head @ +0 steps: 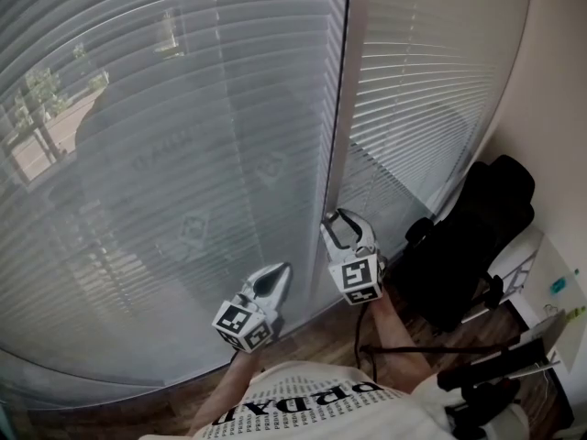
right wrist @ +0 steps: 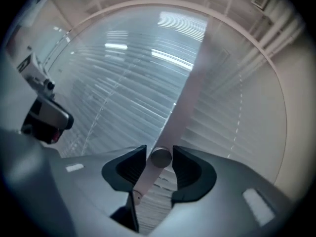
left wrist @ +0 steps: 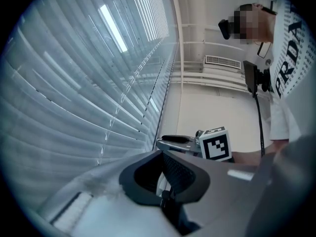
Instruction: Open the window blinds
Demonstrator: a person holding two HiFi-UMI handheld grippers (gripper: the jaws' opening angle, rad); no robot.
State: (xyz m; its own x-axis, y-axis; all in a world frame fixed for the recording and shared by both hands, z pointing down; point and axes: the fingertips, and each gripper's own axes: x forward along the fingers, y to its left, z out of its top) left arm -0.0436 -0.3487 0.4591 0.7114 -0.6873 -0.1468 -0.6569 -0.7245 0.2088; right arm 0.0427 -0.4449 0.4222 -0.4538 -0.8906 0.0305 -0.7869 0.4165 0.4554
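Right tool (right wrist: 159, 149), open, brackets the blind wand (right wrist: 160, 158), likely light, stiff and slick; best pinched at this end. Left tool (left wrist: 162, 154) sits closed.

Indoor room, probably an office: slatted blinds (head: 183, 154) across one whole side, wood floor (head: 307, 342), black chair (head: 477, 236), air vent (left wrist: 222, 60).

Two blind panels side by side, left panel (head: 165, 154) and right panel (head: 422, 90), post (head: 344, 108) between. Right tool (head: 344, 220) at the post, wand (right wrist: 160, 157) between its jaws. Left tool (head: 280, 273) lower left. Chair (head: 477, 236) far right.
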